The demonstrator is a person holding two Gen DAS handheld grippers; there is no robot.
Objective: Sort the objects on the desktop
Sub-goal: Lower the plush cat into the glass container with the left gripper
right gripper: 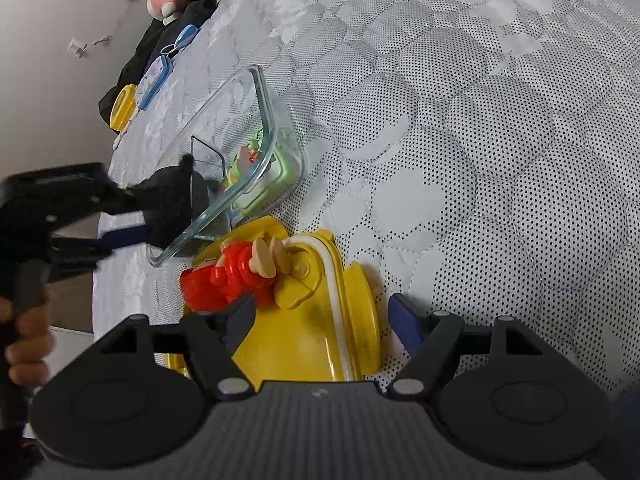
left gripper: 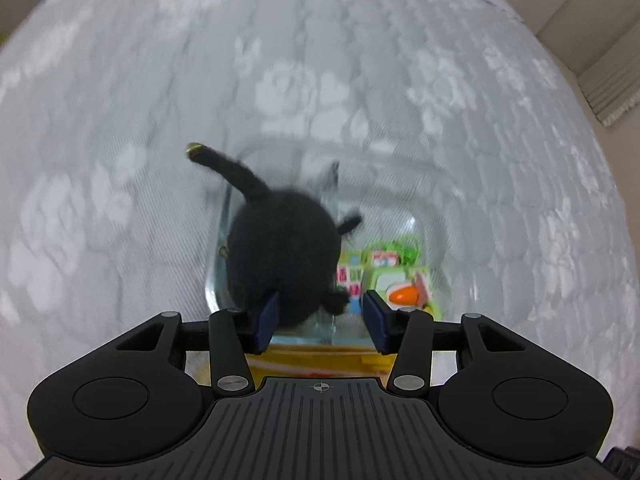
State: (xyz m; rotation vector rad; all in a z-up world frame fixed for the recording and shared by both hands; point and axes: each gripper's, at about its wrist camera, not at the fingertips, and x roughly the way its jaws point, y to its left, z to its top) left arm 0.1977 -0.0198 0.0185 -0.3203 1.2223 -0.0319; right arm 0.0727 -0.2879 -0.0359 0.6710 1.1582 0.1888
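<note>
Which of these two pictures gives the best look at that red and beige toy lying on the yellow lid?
The right wrist view. There the red and beige toy lies sharp and whole on the yellow lid, just ahead of the right gripper. The left wrist view shows only a blurred yellow strip behind its fingers; the toy itself cannot be made out.

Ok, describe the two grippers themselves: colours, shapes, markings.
Both are alike. The left gripper has a matte black ribbed body with a small crosshair mark, two round black discs at its sides, black linkage arms with silver pivot screws, and dark blue pads. The right gripper matches, its pads also blue. No cables or sleeves show.
</note>
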